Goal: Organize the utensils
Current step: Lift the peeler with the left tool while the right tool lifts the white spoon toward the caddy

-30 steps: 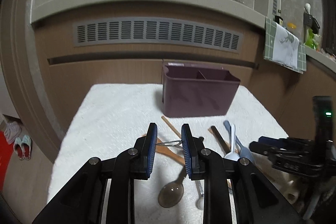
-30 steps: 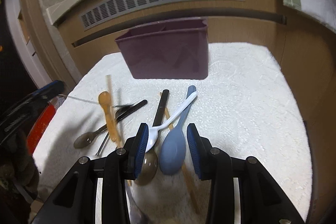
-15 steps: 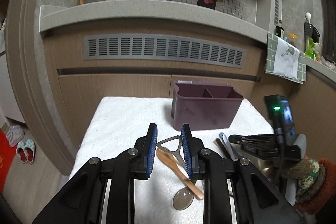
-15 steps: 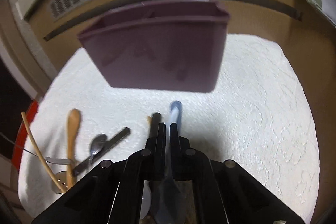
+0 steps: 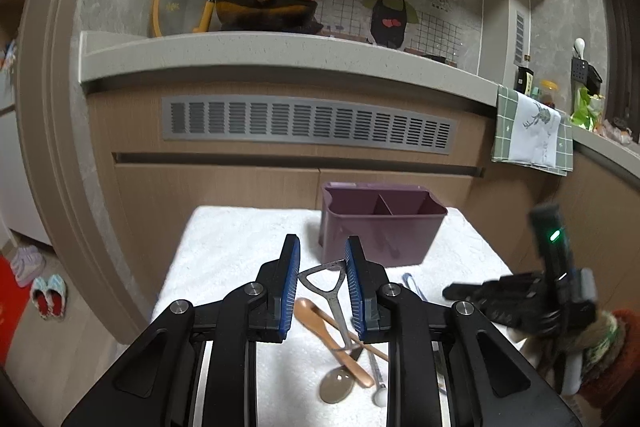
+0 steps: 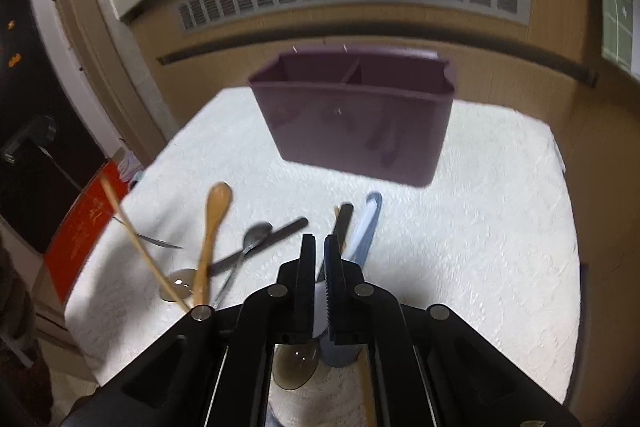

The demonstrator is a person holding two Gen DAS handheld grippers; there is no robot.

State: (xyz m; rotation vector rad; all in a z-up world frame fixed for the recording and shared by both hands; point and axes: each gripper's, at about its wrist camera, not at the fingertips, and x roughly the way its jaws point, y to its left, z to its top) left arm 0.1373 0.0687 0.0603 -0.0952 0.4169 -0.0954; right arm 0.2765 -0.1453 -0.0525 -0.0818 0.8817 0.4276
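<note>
A purple two-compartment utensil holder (image 5: 382, 223) (image 6: 352, 115) stands at the back of a white towel (image 5: 232, 239) (image 6: 500, 227). Utensils lie in front of it: a metal peeler (image 5: 326, 285), a wooden spoon (image 5: 332, 335) (image 6: 212, 223), a dark spoon (image 6: 248, 247), a chopstick (image 6: 140, 247), a blue spoon (image 6: 366, 227). My left gripper (image 5: 322, 287) is open, raised above the peeler. My right gripper (image 6: 318, 279) is shut on a white spoon (image 6: 320, 307), just above the towel and the blue spoon; it also shows in the left wrist view (image 5: 500, 295).
A brown cabinet front with a grey vent (image 5: 308, 125) rises behind the towel, under a counter ledge (image 5: 280, 55) carrying a pan. A green cloth (image 5: 532, 131) hangs at the right. A red mat (image 6: 84, 223) lies on the floor to the left.
My right gripper closed on the white spoon and drew back and up a little. My left gripper rose and pulled back, staying open.
</note>
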